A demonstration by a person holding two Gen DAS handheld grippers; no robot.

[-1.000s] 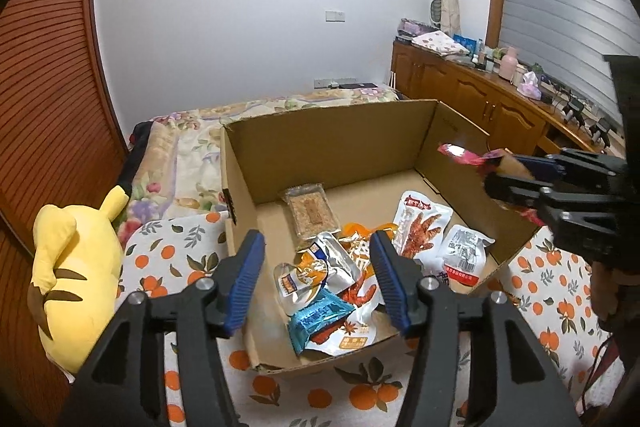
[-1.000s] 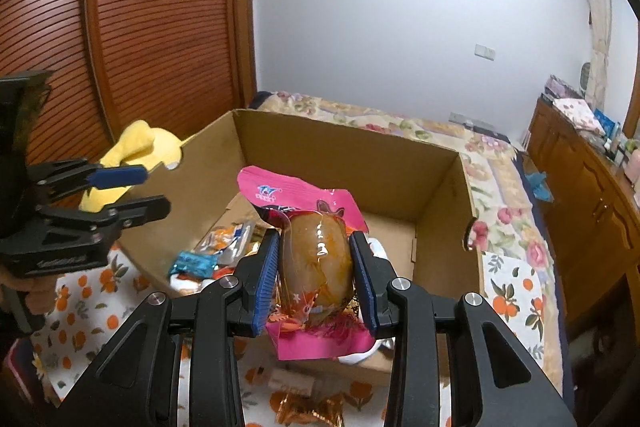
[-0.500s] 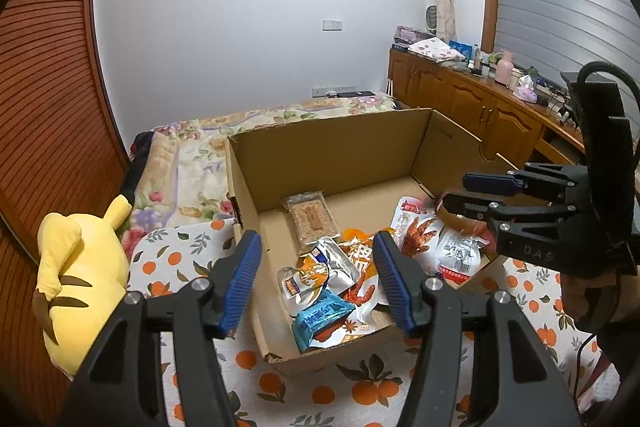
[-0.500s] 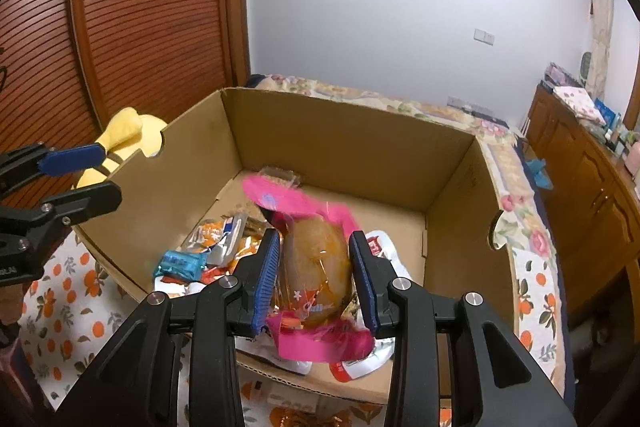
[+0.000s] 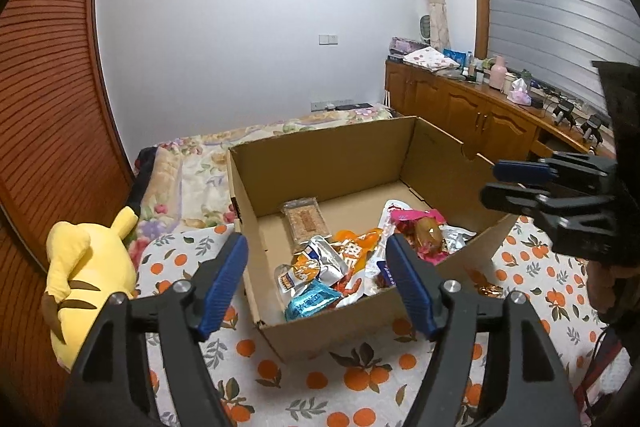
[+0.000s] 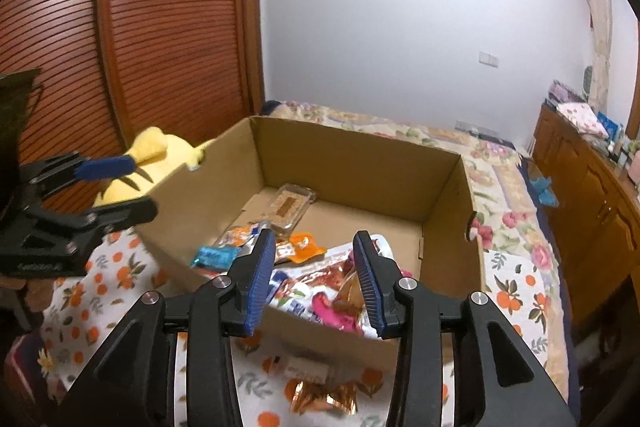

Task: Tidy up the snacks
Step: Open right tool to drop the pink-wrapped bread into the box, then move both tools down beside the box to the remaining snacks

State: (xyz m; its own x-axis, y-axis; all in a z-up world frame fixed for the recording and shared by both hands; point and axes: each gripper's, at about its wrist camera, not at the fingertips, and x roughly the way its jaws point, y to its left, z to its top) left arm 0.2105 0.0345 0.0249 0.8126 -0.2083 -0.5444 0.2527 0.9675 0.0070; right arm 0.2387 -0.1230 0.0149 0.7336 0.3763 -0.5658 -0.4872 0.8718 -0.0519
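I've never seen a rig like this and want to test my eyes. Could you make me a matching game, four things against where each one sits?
1 pink snack packet
2 yellow plush toy
3 gold-wrapped snack
4 pink bottle

A on the wooden cabinet
B inside the cardboard box
C on the orange-print cloth, in front of the box
D left of the box

Pairs: 1-B, 2-D, 3-C, 4-A

- My right gripper (image 6: 316, 275) sits over the near wall of the cardboard box (image 6: 352, 163), jaws opening, nothing btwn the pads.
- Pink snack pack (image 6: 334, 301) lies in the box just below/behind my pads, on top of other packets.
- Blue packet (image 6: 212, 255) at box's near-left, clear-wrapped bar (image 6: 290, 205) further back.
- My left gripper (image 6: 114, 187) at left, outside the box, w/ yellow plush (image 6: 156, 163) behind it.
- Gold wrapper (image 6: 324, 397) on the orange-print cloth (image 6: 512, 291), in front of box.
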